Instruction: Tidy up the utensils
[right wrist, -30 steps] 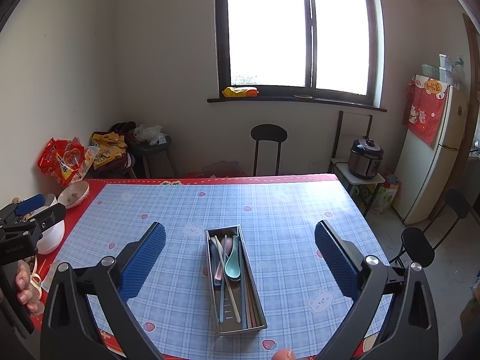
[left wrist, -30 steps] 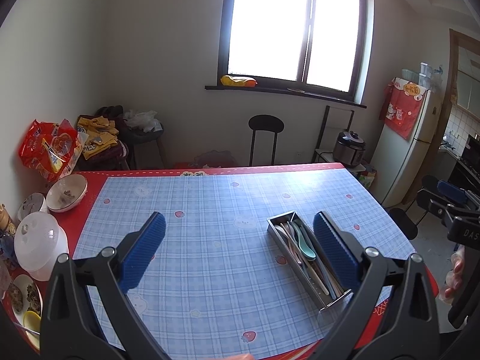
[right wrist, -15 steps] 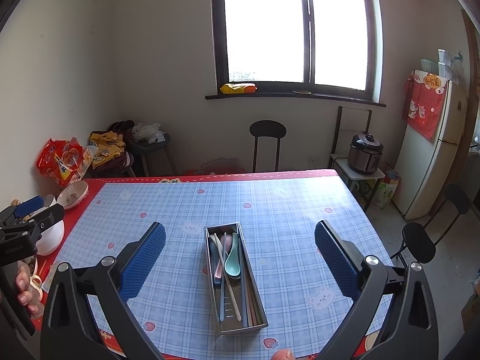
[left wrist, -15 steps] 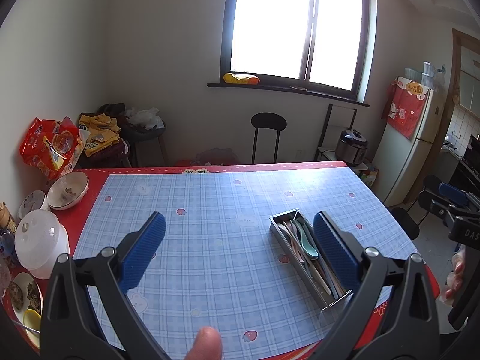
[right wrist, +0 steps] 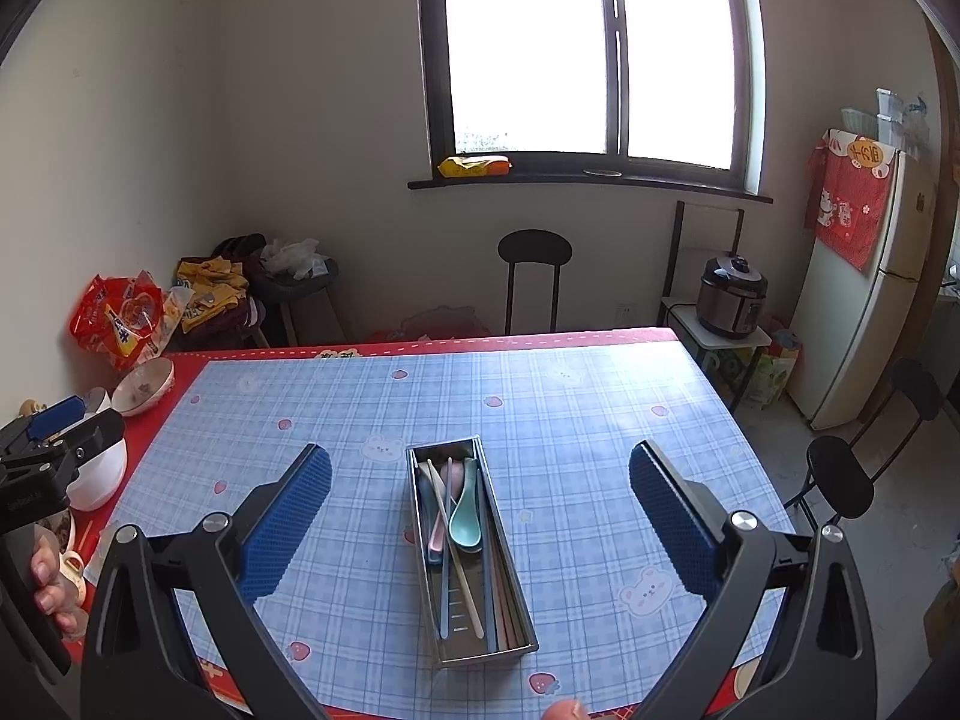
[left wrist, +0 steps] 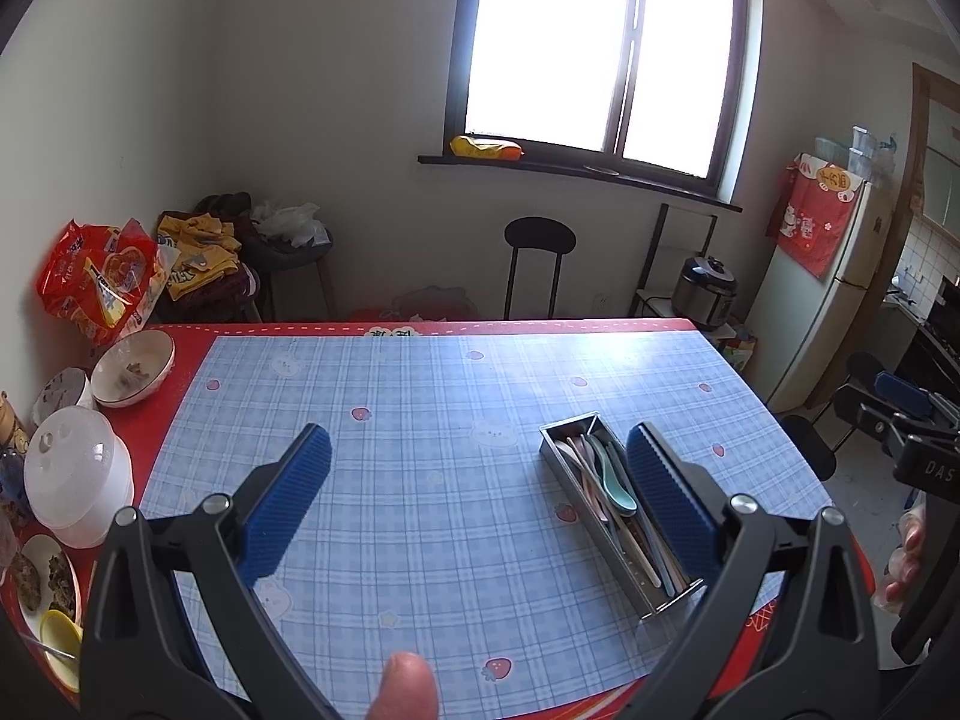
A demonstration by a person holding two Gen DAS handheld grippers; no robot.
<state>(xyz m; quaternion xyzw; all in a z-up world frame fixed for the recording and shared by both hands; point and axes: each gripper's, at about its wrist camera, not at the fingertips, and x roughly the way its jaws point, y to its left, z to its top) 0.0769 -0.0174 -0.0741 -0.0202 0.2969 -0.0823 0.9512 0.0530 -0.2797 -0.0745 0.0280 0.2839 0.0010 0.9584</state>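
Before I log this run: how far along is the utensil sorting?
Done, it seems: spoons and chopsticks lie in the metal tray. In hand: nothing; left gripper and right gripper are open. Left: no loose utensils show on the tablecloth.

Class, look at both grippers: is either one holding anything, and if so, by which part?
Nothing is held. The left gripper and right gripper are both open and empty; the utensils lie in the metal tray.

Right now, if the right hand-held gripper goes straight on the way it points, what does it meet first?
Probably the rectangular metal utensil tray with pastel spoons and chopsticks, centred between the open fingers of the right hand-held gripper. Depth is unclear; it could pass above onto the blue checked tablecloth.
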